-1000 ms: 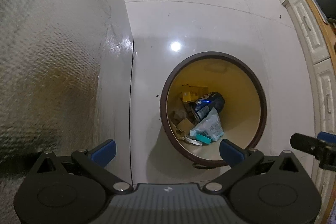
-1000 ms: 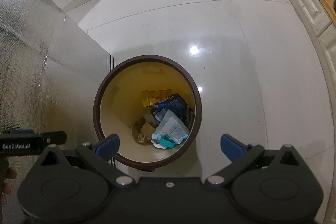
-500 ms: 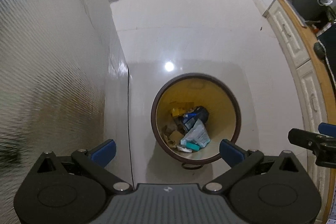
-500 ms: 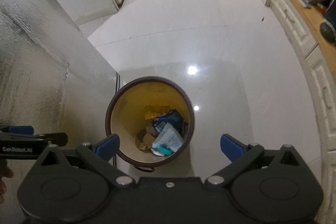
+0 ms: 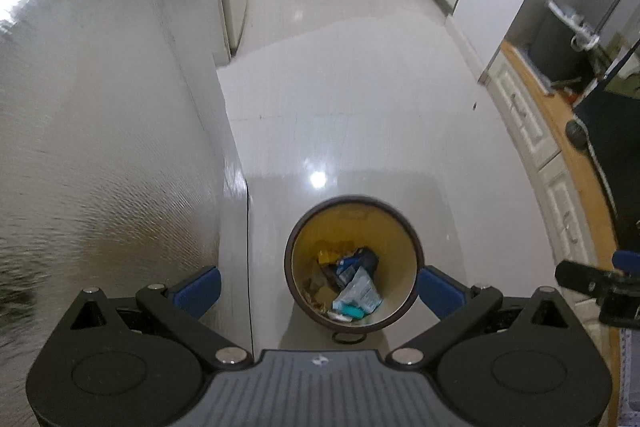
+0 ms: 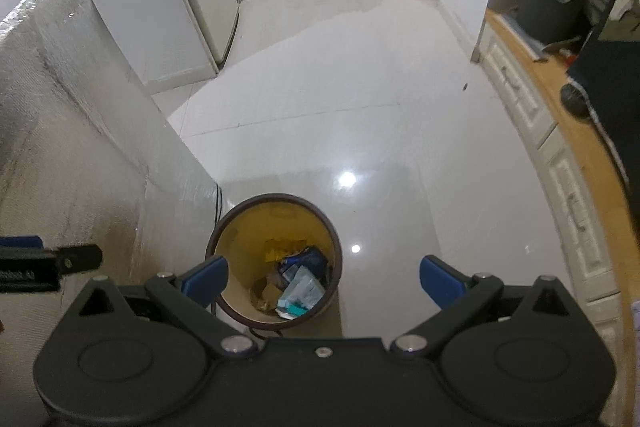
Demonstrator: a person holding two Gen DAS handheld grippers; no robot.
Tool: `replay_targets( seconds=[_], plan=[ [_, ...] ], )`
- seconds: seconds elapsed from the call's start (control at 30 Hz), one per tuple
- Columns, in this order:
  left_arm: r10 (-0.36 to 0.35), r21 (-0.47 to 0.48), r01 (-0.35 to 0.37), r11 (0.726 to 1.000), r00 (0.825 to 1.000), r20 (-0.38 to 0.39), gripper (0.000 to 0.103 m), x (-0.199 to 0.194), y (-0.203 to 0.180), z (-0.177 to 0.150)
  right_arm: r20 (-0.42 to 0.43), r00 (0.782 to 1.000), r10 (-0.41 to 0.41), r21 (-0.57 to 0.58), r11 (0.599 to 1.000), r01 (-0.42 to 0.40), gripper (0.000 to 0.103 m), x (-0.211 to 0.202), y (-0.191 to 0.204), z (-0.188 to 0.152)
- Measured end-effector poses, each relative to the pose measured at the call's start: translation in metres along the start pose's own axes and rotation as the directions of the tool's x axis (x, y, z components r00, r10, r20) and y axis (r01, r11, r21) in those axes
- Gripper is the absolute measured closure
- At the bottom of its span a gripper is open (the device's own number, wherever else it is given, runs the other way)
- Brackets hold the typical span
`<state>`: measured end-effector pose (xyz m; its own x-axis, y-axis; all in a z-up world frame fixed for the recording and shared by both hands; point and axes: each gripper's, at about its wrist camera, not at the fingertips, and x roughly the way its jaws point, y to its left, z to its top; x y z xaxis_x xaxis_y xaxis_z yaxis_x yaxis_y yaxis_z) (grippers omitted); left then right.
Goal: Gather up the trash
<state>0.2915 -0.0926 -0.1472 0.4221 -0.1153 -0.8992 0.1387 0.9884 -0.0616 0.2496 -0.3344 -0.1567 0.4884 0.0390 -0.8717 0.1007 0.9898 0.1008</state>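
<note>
Foil panel, frame left: upright, just beside bin.
Left gripper, lower centre: jaws wide, empty.
Bin, low centre: on floor, holds trash.
Right gripper: jaws wide, empty, bin at its left finger.
Risk: a gripper carried low could clip the rim and tip the bin.

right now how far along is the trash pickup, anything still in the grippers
Done: the bin on the floor already holds trash, including wrappers and a can. In hand: nothing; the left gripper and right gripper are both open and empty above the bin. Left: no loose litter shows on the visible floor, apart from one small dark speck near the cabinets.
</note>
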Motion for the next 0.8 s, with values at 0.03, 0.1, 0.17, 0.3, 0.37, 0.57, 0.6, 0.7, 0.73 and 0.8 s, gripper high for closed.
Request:
replay_targets(
  seconds=[0.03, 0.1, 0.17, 0.3, 0.37, 0.57, 0.6, 0.7, 0.73, 0.8],
  plan=[
    [0.000, -0.003, 0.000, 1.000, 1.000, 0.013, 0.000, -0.009, 0.000, 0.000, 0.007, 1.000, -0.004, -0.008, 1.000, 0.004, 0.000, -0.006, 0.001, -0.001],
    [0.002, -0.006, -0.002, 1.000, 0.999, 0.038, 0.000, -0.024, -0.001, -0.002, 0.024, 1.000, -0.018, -0.016, 1.000, 0.018, 0.000, -0.019, 0.003, -0.003],
    [0.010, -0.012, -0.009, 1.000, 0.998, 0.062, 0.000, -0.040, -0.001, -0.004, 0.043, 0.999, -0.030, -0.023, 0.999, 0.031, 0.000, -0.034, 0.006, -0.006],
    [0.033, -0.014, -0.032, 0.999, 0.991, 0.128, 0.000, -0.074, -0.006, -0.010, 0.090, 0.995, -0.045, -0.033, 0.998, 0.048, 0.000, -0.060, 0.010, -0.013],
    [0.033, -0.004, -0.033, 0.999, 0.987, 0.159, 0.000, -0.090, -0.008, -0.015, 0.113, 0.993, -0.038, -0.026, 0.999, 0.041, 0.000, -0.074, 0.011, -0.017],
    [0.043, 0.020, -0.049, 0.999, 0.972, 0.229, 0.000, -0.131, -0.013, -0.037, 0.186, 0.982, -0.025, -0.012, 1.000, 0.028, 0.000, -0.111, 0.009, -0.035],
    [0.047, 0.017, -0.052, 0.998, 0.971, 0.235, 0.000, -0.137, -0.013, -0.042, 0.195, 0.981, -0.019, -0.010, 1.000, 0.021, 0.000, -0.116, 0.008, -0.038],
    [0.047, 0.013, -0.052, 0.999, 0.966, 0.254, 0.000, -0.153, -0.011, -0.057, 0.213, 0.977, -0.011, -0.006, 1.000, 0.013, 0.000, -0.130, 0.007, -0.049],
    [0.042, 0.011, -0.047, 0.999, 0.965, 0.259, 0.000, -0.158, -0.009, -0.063, 0.220, 0.975, -0.011, -0.005, 1.000, 0.012, 0.000, -0.136, 0.007, -0.053],
    [0.026, 0.007, -0.029, 1.000, 0.964, 0.264, 0.000, -0.168, -0.007, -0.075, 0.230, 0.973, -0.010, -0.006, 1.000, 0.011, 0.000, -0.146, 0.008, -0.060]
  ],
)
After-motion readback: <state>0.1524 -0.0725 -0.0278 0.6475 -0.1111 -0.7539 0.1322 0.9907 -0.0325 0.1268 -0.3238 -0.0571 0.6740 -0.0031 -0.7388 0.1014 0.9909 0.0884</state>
